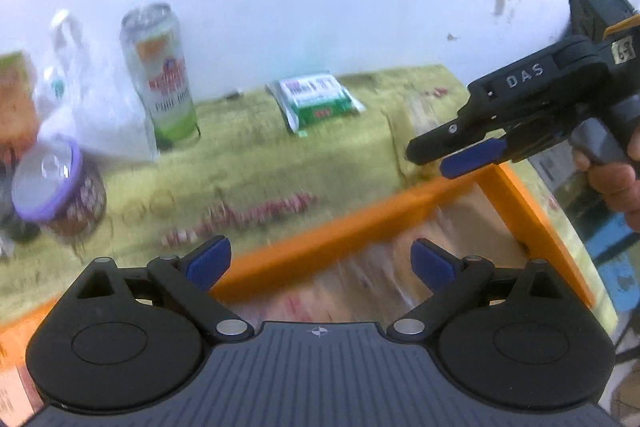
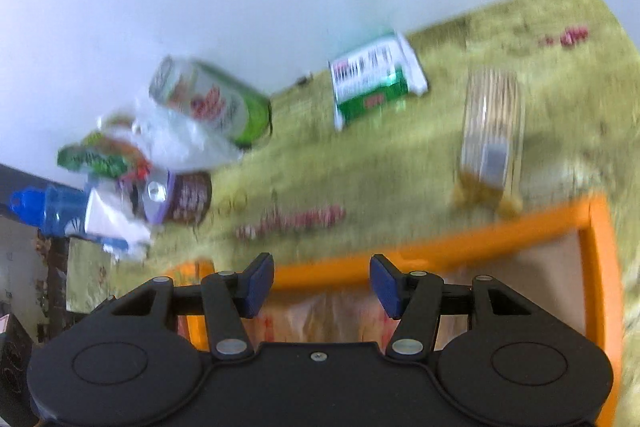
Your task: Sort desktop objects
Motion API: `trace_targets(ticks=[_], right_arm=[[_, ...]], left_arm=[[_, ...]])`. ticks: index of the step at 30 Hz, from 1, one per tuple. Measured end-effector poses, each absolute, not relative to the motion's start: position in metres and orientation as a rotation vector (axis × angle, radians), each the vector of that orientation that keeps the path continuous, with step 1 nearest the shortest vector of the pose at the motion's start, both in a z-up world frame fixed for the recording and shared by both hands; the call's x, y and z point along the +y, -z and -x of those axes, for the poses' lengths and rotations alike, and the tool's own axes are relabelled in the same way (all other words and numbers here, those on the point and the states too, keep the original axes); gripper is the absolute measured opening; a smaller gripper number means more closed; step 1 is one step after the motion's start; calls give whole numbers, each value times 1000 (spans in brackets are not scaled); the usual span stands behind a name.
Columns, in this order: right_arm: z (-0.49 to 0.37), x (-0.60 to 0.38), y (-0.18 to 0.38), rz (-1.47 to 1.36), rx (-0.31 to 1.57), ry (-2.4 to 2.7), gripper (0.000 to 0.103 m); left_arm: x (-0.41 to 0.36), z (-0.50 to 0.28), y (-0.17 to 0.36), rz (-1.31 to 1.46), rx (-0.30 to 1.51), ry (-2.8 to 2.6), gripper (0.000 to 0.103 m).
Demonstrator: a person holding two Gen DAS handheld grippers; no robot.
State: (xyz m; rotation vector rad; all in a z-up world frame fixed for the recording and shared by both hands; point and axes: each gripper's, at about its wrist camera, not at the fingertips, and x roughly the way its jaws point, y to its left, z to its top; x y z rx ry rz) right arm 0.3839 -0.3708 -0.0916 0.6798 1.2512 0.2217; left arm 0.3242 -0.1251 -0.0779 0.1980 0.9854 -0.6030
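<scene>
Both claws hang empty with jaws parted over the orange-rimmed plastic tray (image 2: 440, 239) — the left gripper (image 1: 320, 263) spread wide, the right gripper (image 2: 322, 285) narrower. On the green patterned tablecloth (image 2: 400, 163) beyond wait the tall green-and-white drink can (image 1: 160, 75), the green-and-white flat packet (image 2: 374, 83) and the clear plastic box of pale sticks (image 2: 490, 135). The box lies nearest the right claw — I would come down across its narrow sides, squarely, before closing.
</scene>
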Motion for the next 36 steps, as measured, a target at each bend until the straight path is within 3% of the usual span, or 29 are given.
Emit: trace_targets(ticks=[21, 26, 29, 36], right_arm=[[-519, -416, 148, -639, 1264, -203, 59], [-535, -420, 169, -654, 1292, -195, 63], [-542, -423, 180, -680, 1300, -194, 71], [-553, -422, 207, -709, 1335, -199, 75]], left_arm=[[-235, -444, 135, -193, 963, 584, 98], [-246, -470, 155, -139, 973, 580, 98], [-253, -482, 166, -130, 975, 577, 98], [-269, -493, 186, -167, 994, 589, 98]])
